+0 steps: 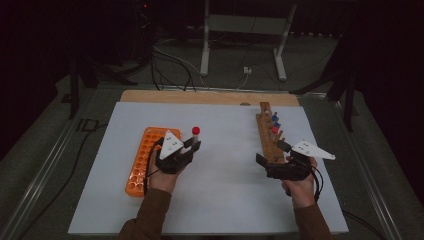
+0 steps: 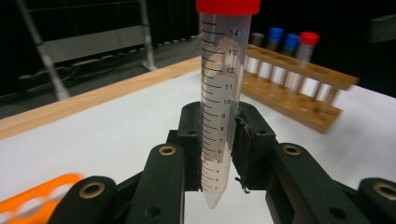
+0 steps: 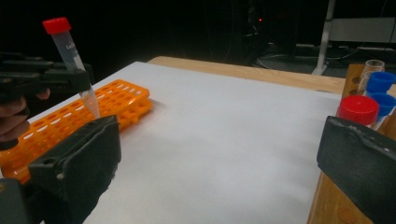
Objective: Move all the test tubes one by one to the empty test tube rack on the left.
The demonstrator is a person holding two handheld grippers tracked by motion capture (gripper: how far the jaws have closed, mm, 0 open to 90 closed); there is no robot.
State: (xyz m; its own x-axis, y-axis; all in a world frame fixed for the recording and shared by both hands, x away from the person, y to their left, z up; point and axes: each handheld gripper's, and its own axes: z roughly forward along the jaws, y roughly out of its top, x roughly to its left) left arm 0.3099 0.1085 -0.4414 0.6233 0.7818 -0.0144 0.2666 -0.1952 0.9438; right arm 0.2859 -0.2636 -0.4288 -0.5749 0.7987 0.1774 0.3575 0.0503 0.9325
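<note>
Where tube [image 2: 219, 93] stands, orange rack [image 1: 141, 159] beside

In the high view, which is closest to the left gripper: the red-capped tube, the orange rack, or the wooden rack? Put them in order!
1. Red-capped tube: clamped in the left gripper.
2. Orange rack: just beside it, on its left.
3. Wooden rack: far across the table, by the right gripper.

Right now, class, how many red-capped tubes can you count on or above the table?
2: one red-capped tube held in the left gripper, one standing in the wooden rack beside blue-capped tubes. None seems hidden.
</note>
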